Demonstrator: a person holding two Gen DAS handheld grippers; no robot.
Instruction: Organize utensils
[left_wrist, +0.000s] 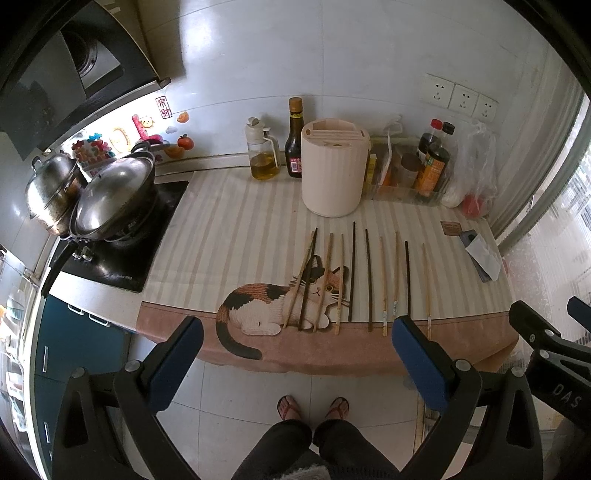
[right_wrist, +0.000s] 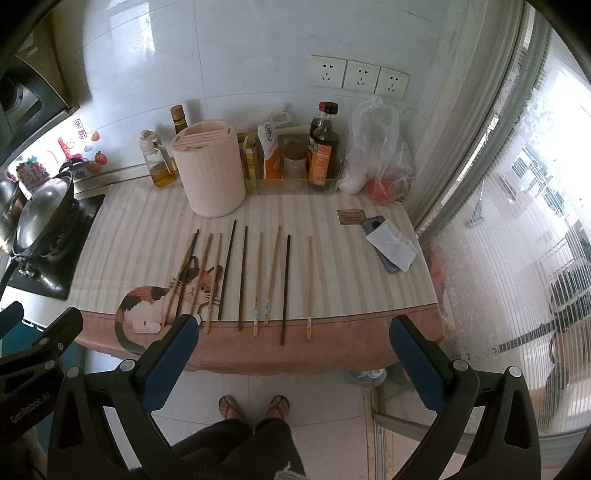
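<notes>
Both the left gripper (left_wrist: 297, 339) and right gripper (right_wrist: 293, 339) hang wide apart and empty, short of the striped cat-print cloth's pink front edge (right_wrist: 332, 350). Loose wooden and dark chopsticks (right_wrist: 243, 277) lie in a row near that edge. Behind them stands the cream ribbed cylindrical holder (right_wrist: 208, 171), with bottles (right_wrist: 323, 147) along the wall.

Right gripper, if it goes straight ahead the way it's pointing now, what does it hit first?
Probably the chopsticks on the mat. The right gripper, open and empty, points at their near ends, though depth is hard to judge.
</notes>
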